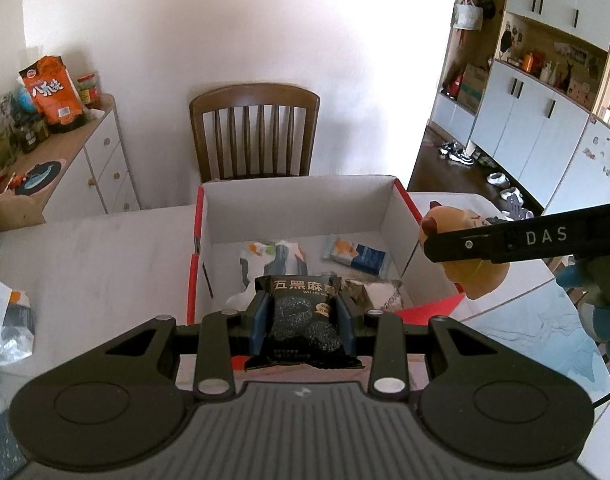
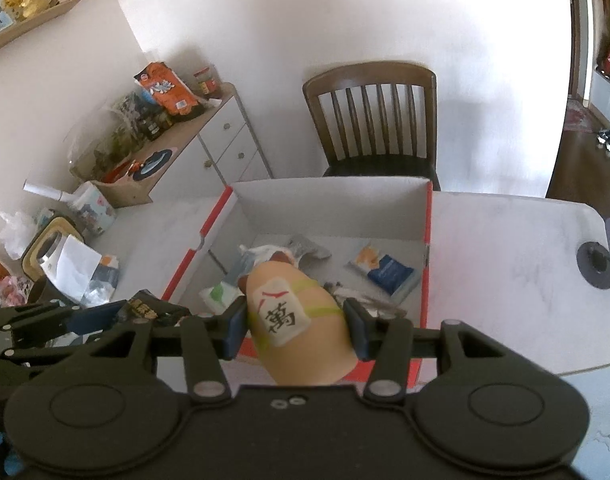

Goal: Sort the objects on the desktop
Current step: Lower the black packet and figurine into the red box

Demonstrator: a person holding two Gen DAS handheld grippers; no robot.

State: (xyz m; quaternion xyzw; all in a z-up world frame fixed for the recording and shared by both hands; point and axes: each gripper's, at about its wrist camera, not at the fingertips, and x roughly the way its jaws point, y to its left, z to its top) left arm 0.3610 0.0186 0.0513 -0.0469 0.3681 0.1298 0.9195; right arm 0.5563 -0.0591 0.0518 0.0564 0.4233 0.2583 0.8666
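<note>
Your left gripper [image 1: 303, 322] is clamped on the black packet [image 1: 305, 320], pads pressing its two side edges, and it hangs over the near wall of the box [image 1: 297, 204]. Carry it a little further in before you let go, so it falls onto the floor of the box and not on the red rim. Open the jaws fully; the wrapper is limp and may cling to a pad.

Your right gripper [image 2: 297, 330] grips the toy [image 2: 301, 328], a round tan plush with a white tile patch, also held above the box's near edge. In the left view the right finger crosses just beside the box's right wall, so the two tools are close: release one at a time and lift clear before the other moves. The toy is bulky and soft; lower it over the bare patch near the blue packet [image 2: 389, 274] rather than on top of the pile at the left of the box.

The box sits on a pale, marbled table [image 1: 97, 264], with loose bags at its left end and a dark round fitting near the right end. Behind stand a wooden chair [image 1: 255, 132], a white wall, a low cabinet [image 1: 101, 160] crowded with snacks at the left, and tall cupboards [image 1: 545, 120] at the right.
</note>
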